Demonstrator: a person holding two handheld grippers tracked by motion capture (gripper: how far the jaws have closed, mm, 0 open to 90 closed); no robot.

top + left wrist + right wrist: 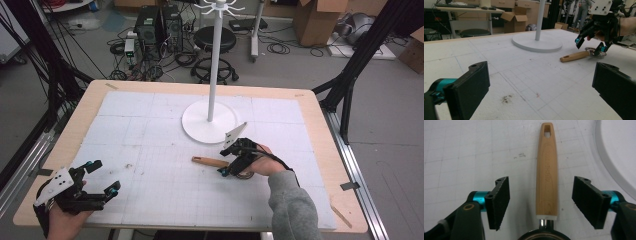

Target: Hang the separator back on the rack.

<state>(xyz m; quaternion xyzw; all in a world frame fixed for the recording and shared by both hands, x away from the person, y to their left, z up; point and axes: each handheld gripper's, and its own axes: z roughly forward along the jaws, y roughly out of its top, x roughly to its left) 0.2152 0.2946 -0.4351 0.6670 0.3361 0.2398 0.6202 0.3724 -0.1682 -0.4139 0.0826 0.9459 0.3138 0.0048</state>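
A utensil with a wooden handle (210,161) and a round metal head lies flat on the white board, just in front of the stand's base. My right gripper (226,159) is open and points down at it. In the right gripper view the jaws of my right gripper (544,195) stand on either side of the handle (546,170), near the metal head (544,235), with a gap on each side. My left gripper (106,176) is open and empty at the table's front left. In its own view my left gripper (544,92) faces the handle (574,56) and the right gripper (590,46).
A white stand with a tall pole (216,60) and a round base (209,127) rises behind the utensil. The white gridded foam board (150,130) covers most of the wooden table (90,97). Black frame posts (350,75) flank the table.
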